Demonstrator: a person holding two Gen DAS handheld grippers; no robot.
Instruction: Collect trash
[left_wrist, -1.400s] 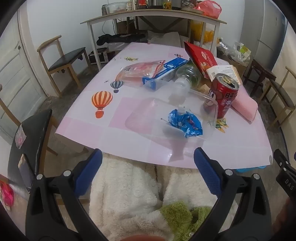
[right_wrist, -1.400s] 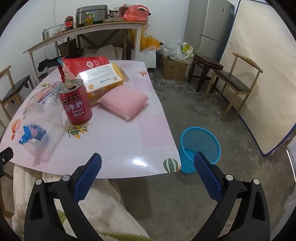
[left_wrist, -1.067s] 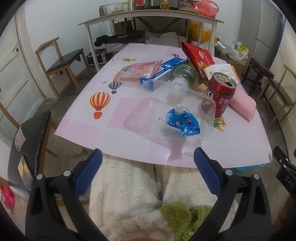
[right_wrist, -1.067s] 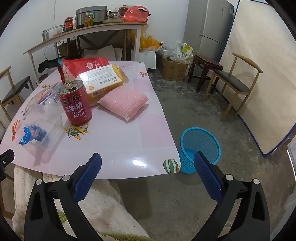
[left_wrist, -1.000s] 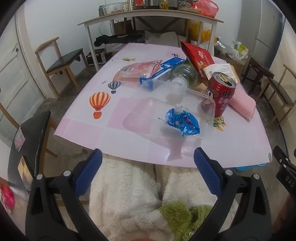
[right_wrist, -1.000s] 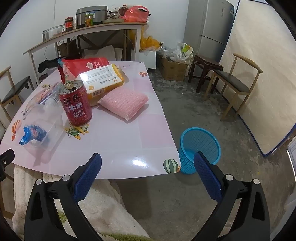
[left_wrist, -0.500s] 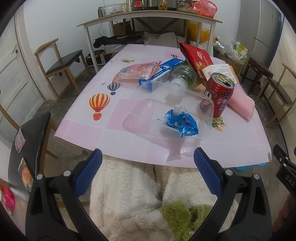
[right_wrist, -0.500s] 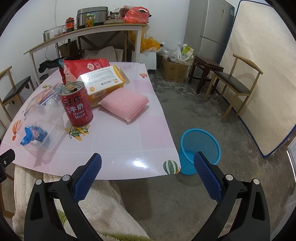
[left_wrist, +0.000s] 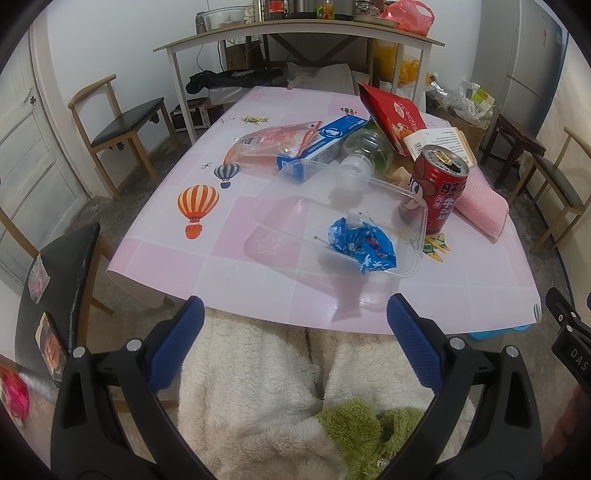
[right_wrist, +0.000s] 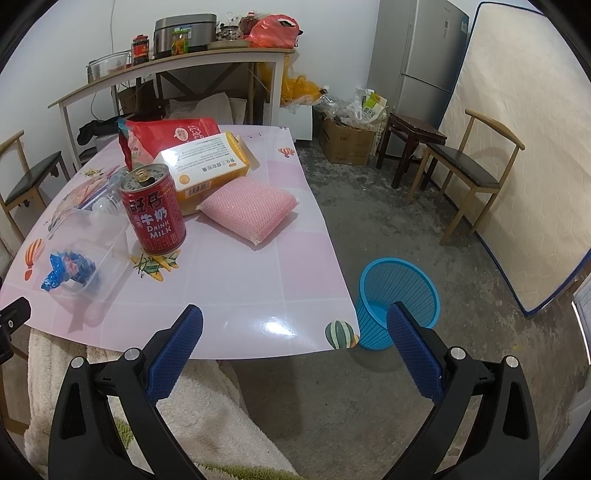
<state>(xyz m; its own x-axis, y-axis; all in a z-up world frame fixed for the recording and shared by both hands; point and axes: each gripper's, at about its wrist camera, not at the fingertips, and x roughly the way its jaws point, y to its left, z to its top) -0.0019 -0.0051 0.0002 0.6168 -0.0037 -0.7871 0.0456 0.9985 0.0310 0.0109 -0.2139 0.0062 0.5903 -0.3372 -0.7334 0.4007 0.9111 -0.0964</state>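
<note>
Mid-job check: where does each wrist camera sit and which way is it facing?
Left wrist: behind the open left tool, facing the table's near edge and clear tray; fleecy lap below.
Right wrist: behind the open right tool, facing the table corner and blue bin.
Shared: red can, blue wrapper.

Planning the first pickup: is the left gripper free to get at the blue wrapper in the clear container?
Probably yes. The left gripper is open and empty, the blue wrapper lies in the lidless clear container, and nothing stands between them.
</note>
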